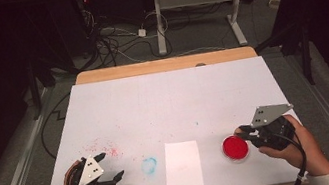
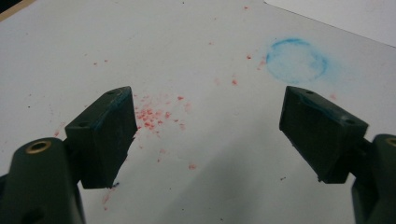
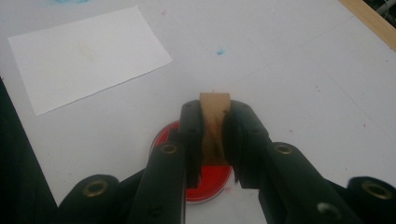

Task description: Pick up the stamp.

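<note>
White-papered desk (image 1: 169, 102), smudged with red specks and a blue ring. Right hand-held gripper (image 3: 214, 135) clenched on a small tan wooden block (image 3: 214, 112) over the round red ink pad (image 1: 235, 147) (inking, seemingly); white paper sheet (image 1: 182, 165) unstamped. Left hand-held gripper (image 2: 205, 126) released, idle.

Paper sheet (image 1: 182, 166) left of dish (image 1: 235, 147)

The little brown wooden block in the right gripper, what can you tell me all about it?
The small tan wooden block looks like plain light wood with a flat top end and darker smudges lower down. It stands upright, pinched between the two black jaws of the right gripper, which press on both its sides. Its lower end is hidden, so contact cannot be told. It sits over the round red ink pad, near the table's right front.
</note>
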Demonstrator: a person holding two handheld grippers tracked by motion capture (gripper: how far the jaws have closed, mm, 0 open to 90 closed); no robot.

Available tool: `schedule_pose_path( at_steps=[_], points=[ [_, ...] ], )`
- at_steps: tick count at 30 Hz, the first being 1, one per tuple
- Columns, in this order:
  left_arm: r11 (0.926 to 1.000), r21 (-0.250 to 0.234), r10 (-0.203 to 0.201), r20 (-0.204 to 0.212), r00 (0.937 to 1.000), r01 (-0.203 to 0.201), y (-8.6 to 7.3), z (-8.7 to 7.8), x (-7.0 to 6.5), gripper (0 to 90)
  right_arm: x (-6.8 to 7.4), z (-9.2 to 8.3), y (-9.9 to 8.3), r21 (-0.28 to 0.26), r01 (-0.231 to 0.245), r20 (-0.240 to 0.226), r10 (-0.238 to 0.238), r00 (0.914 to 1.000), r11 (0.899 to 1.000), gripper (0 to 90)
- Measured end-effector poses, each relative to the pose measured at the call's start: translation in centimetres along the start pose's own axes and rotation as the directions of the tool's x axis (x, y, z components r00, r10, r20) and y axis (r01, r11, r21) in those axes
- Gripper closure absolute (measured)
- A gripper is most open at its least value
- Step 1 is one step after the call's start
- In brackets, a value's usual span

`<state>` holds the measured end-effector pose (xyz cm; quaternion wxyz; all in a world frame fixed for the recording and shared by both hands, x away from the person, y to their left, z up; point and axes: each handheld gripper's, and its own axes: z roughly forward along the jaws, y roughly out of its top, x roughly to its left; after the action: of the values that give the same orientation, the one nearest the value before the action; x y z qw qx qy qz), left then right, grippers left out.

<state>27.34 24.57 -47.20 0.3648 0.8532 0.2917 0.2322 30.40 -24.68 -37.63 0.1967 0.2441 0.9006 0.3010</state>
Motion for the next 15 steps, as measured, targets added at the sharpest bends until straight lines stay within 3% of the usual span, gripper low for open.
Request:
schedule_pose_path(
  at_steps=[15],
  points=[
    [0.9997,0.003,-0.025,0.023,0.9994,0.025,-0.5,0.7,0.9,18.4,-0.2,1.4,-0.1,0.05,-0.003,-0.023,0.004,0.9997,0.999,76.1]
  ],
)
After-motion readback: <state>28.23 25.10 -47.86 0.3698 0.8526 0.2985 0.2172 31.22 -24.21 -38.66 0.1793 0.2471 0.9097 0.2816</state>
